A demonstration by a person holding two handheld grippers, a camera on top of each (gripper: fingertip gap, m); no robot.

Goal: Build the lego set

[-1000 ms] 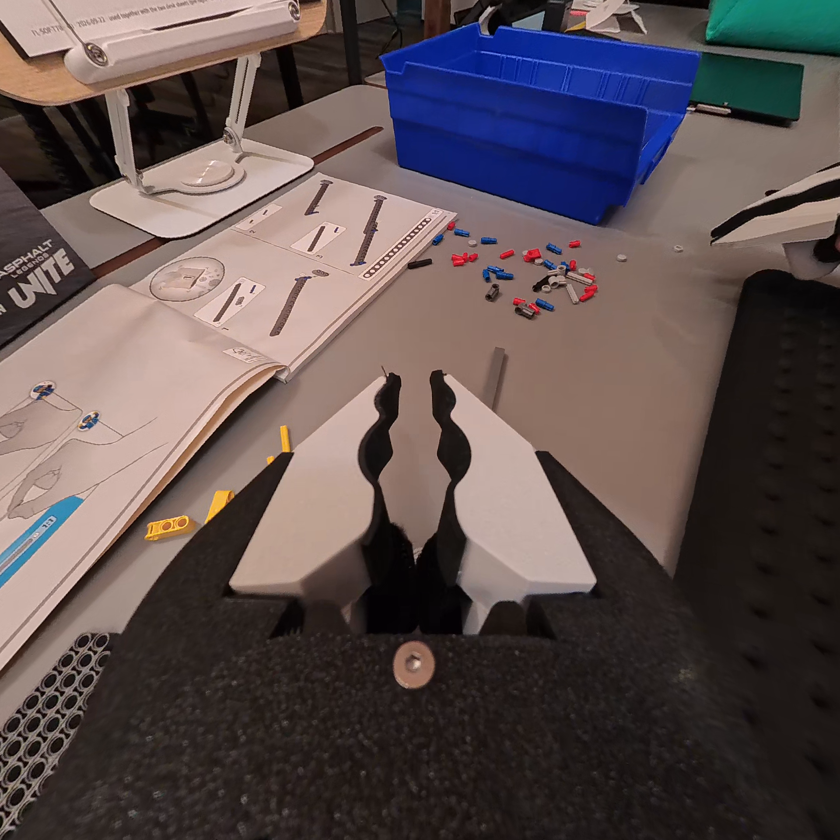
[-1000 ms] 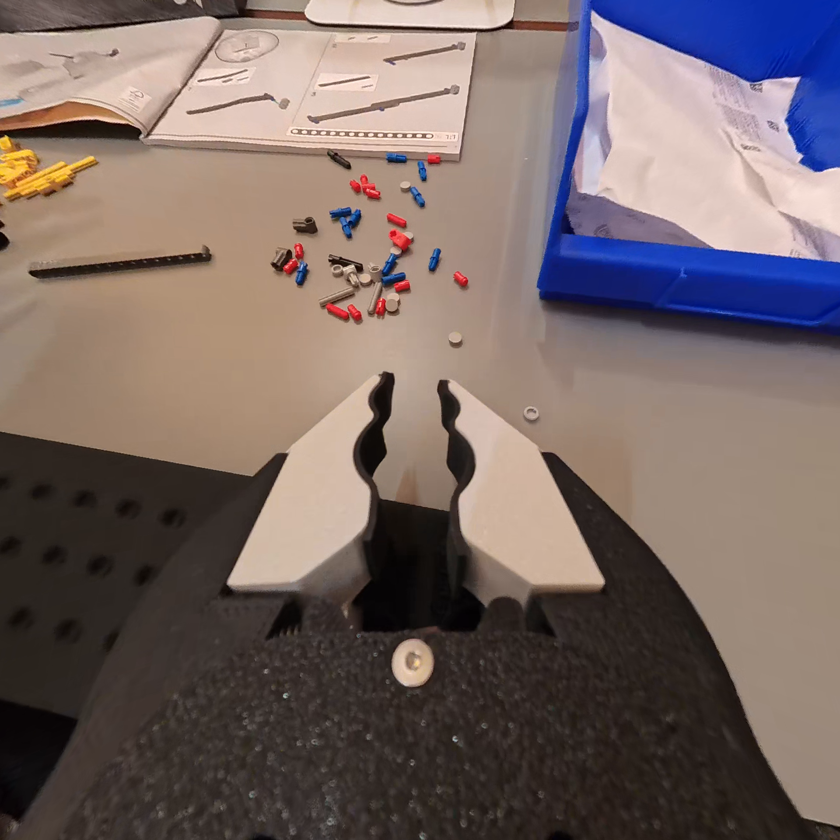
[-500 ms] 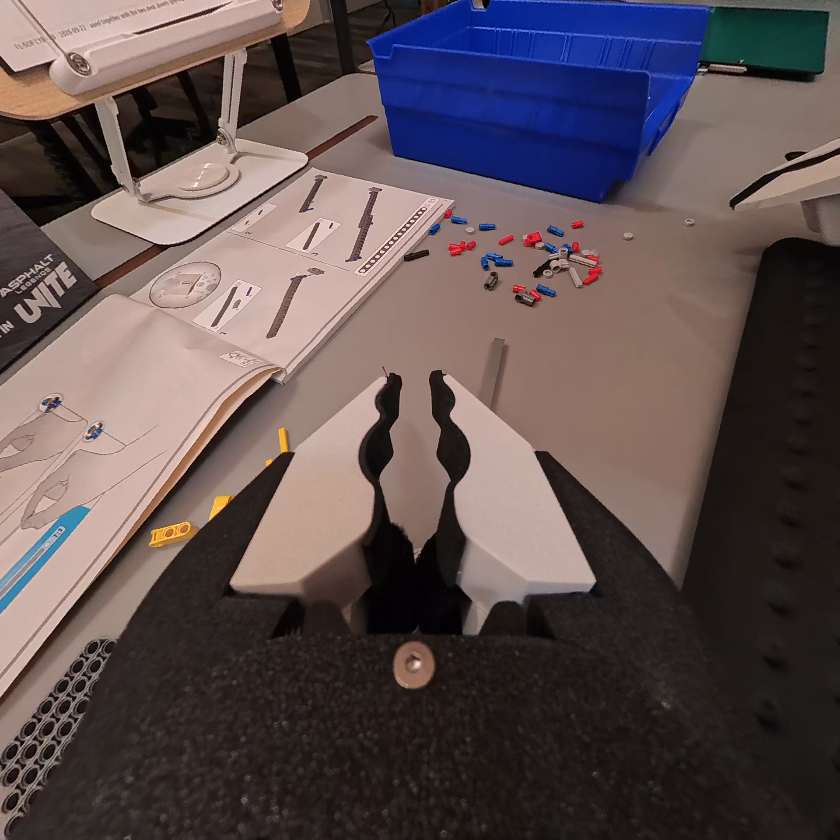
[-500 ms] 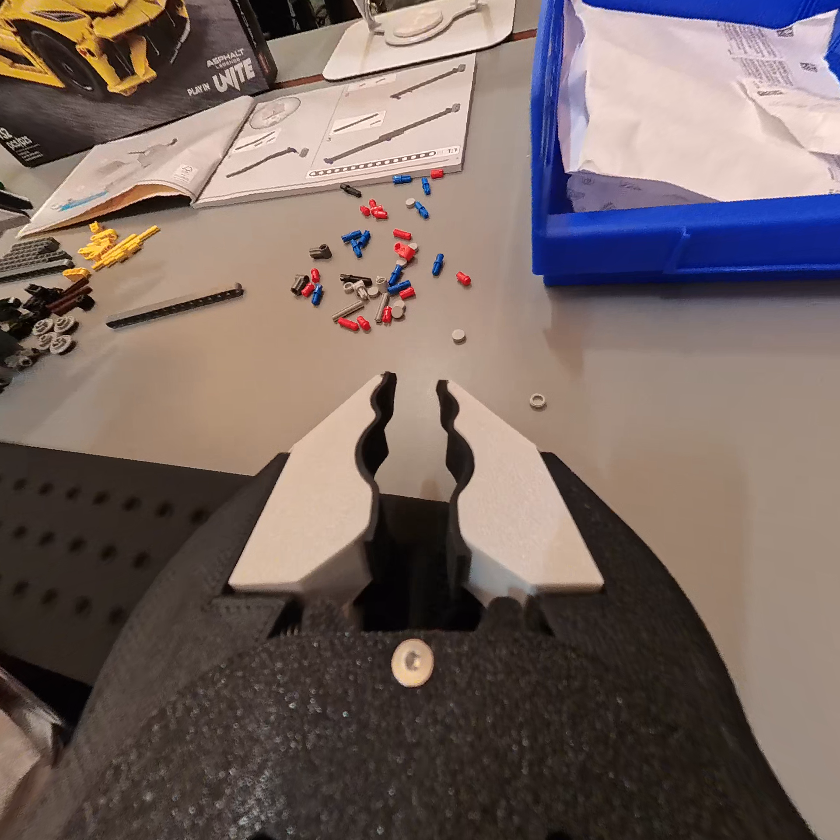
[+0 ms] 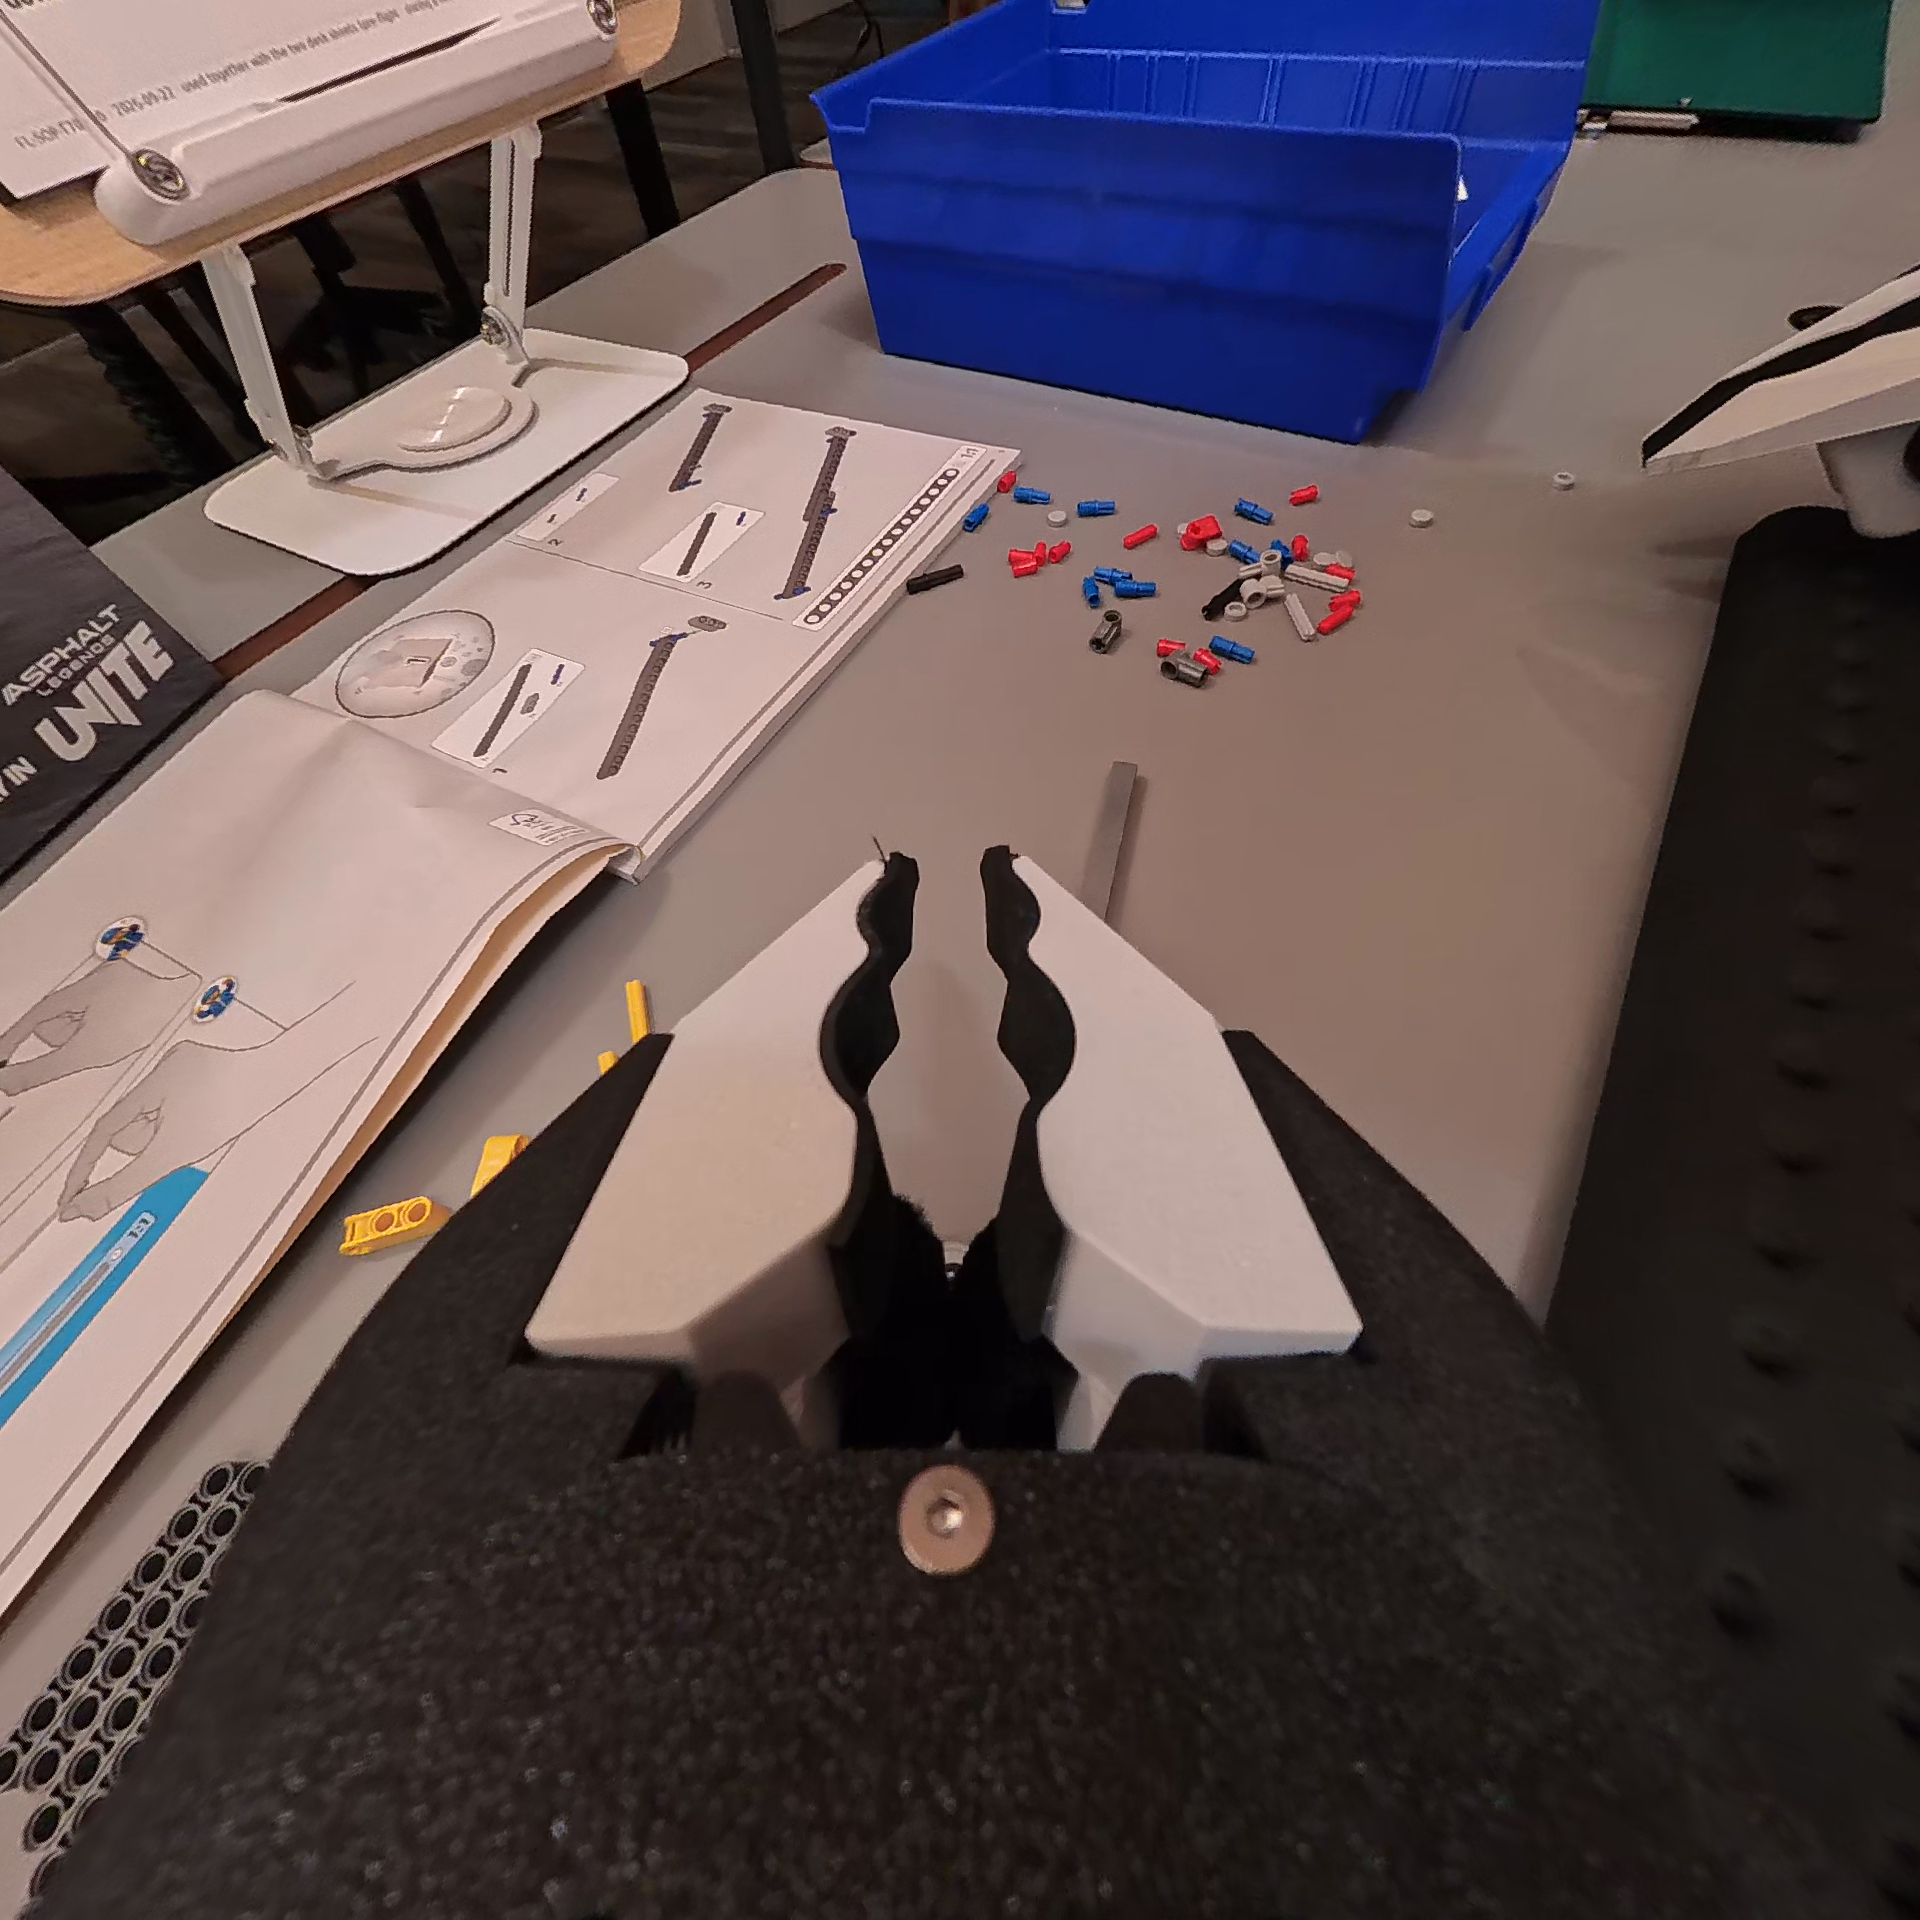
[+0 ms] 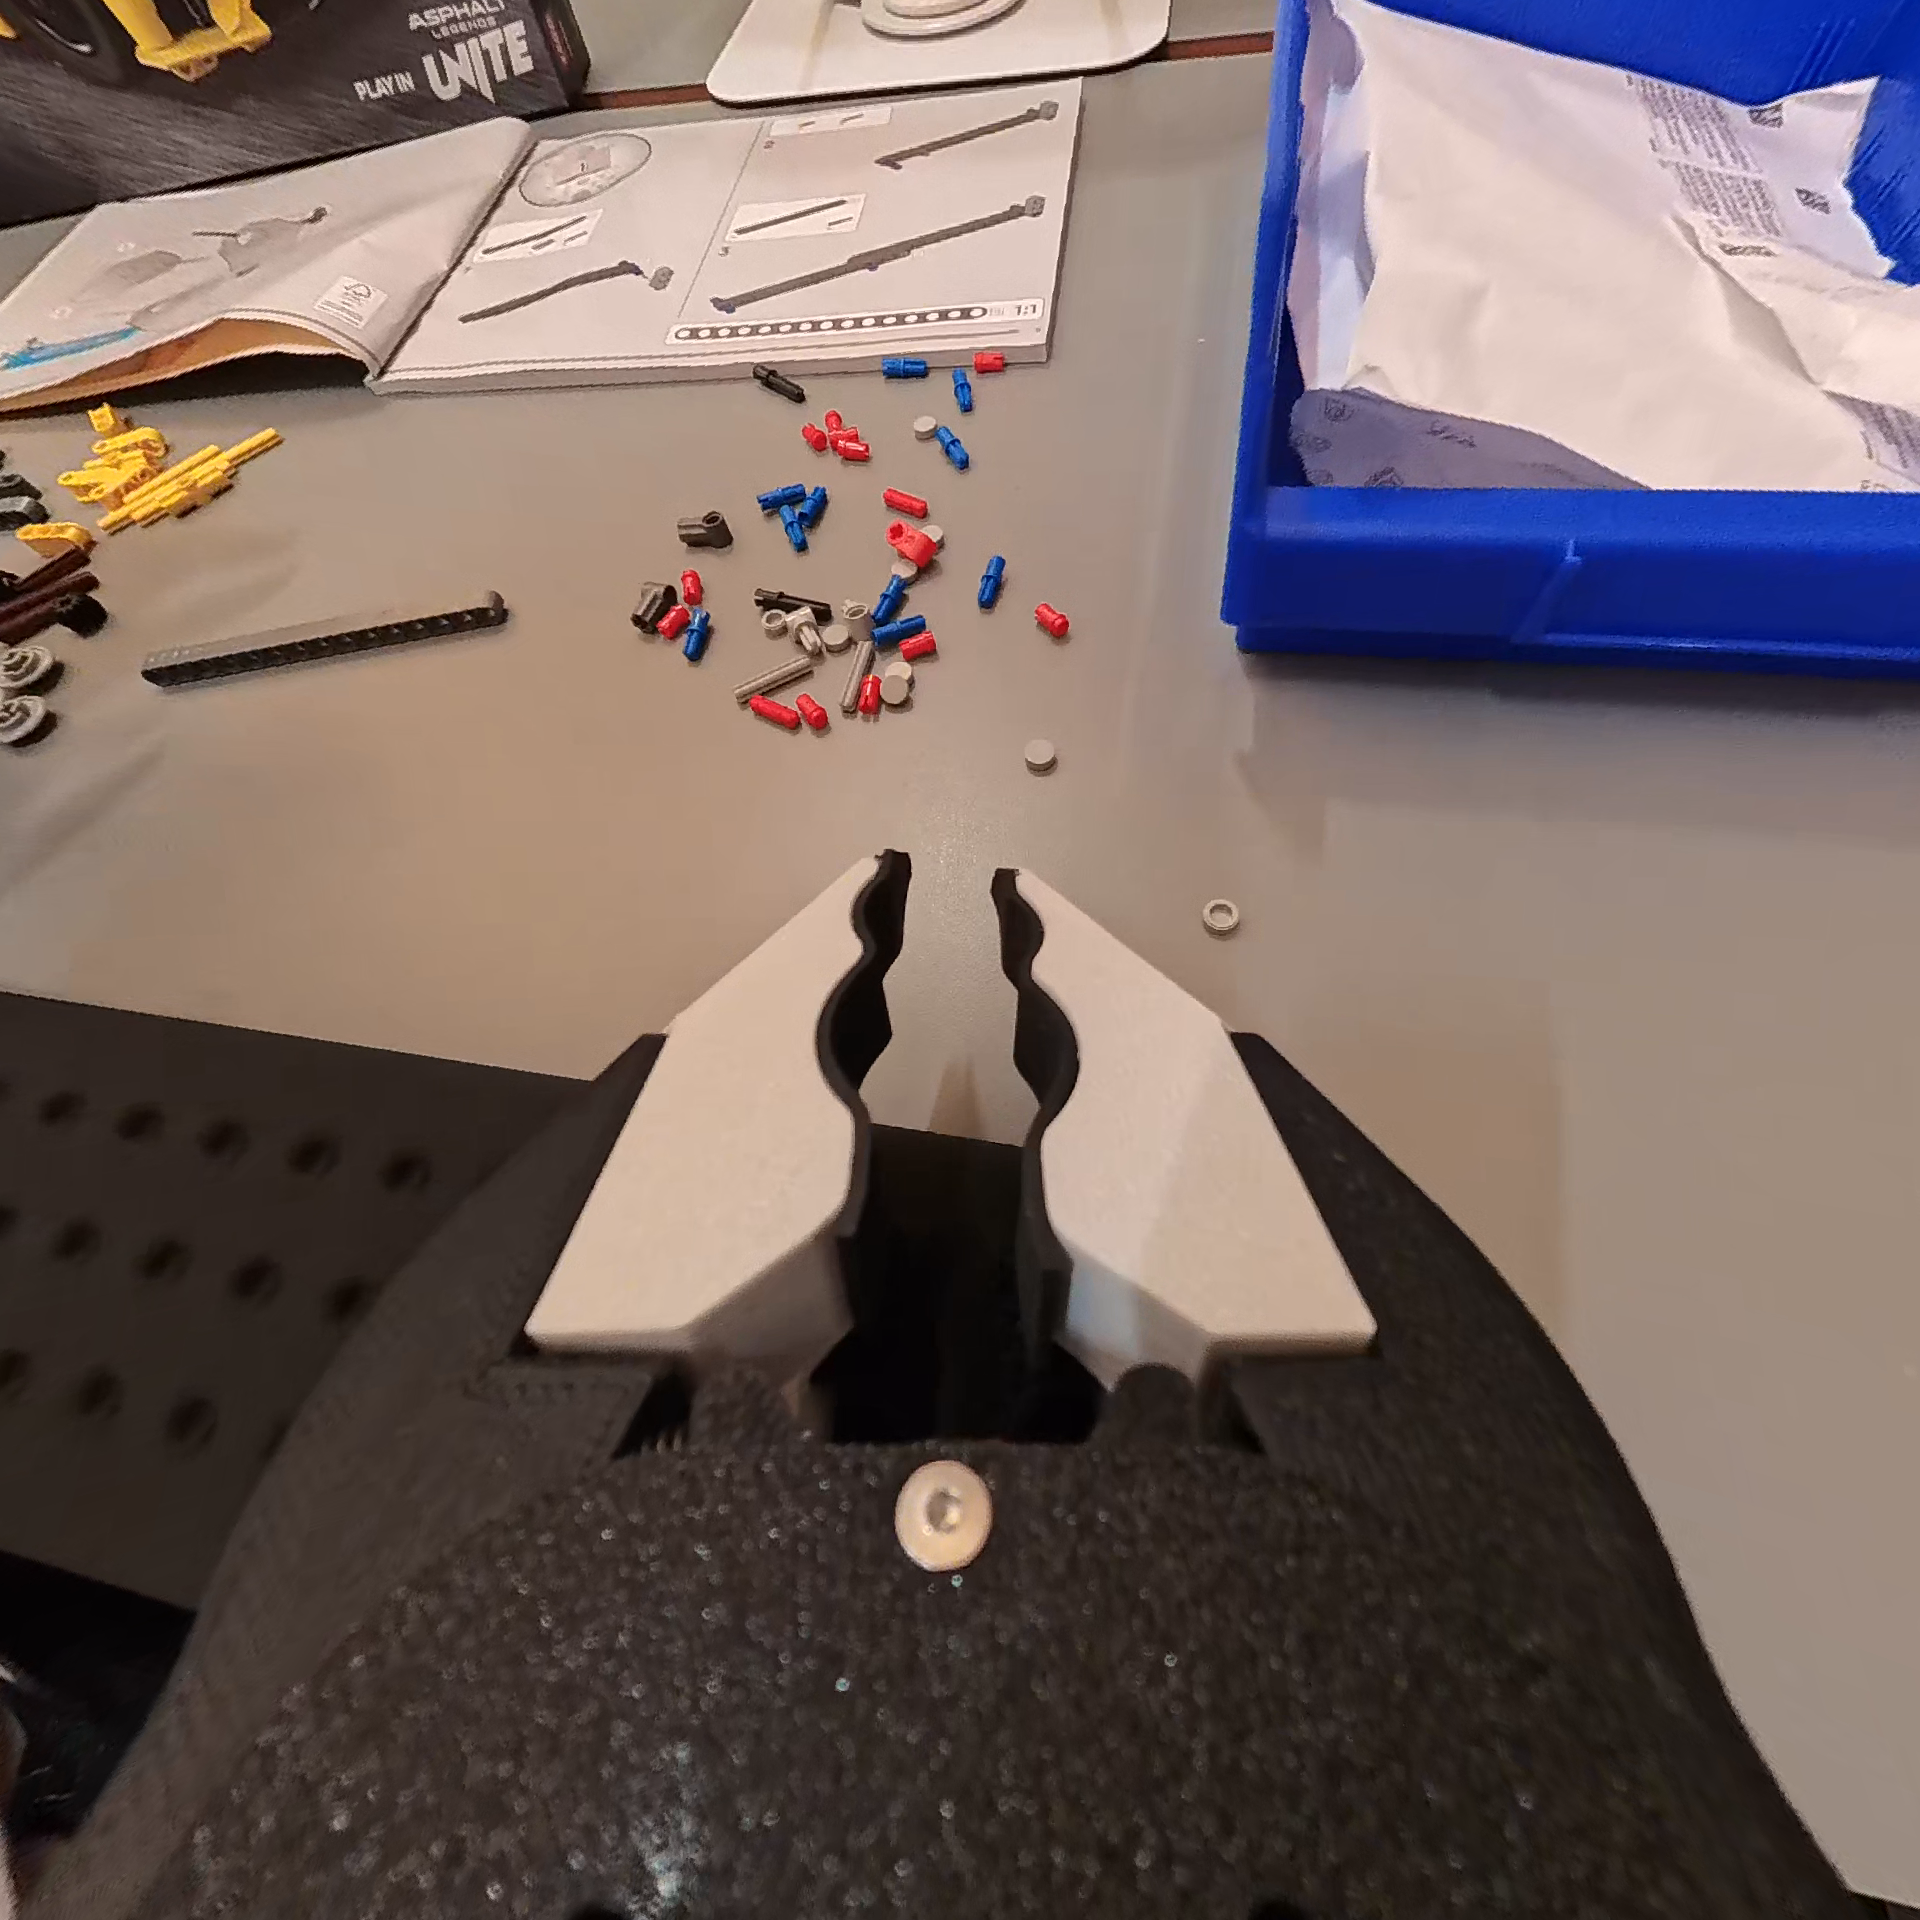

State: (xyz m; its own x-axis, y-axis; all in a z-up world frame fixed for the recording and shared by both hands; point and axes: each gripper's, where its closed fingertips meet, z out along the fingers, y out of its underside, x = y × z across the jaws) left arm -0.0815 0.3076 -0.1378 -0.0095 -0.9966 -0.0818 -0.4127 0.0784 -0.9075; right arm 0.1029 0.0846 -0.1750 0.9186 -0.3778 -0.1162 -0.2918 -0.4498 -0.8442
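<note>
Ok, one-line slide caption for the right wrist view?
Open, empty right gripper above the grey table, facing scattered red and blue pins, a long dark beam and the blue bin.

Left gripper and right gripper, both empty, jaws slightly parted, above the table.

The near end of the long grey beam is hidden behind the left gripper. The blue bin is cut off by the right and top edges, and its floor is covered by crumpled white paper. The dark box is cropped at the top. The yellow pieces are partly hidden by the black gripper body. The small pins are too small for their shapes to be told.
</note>
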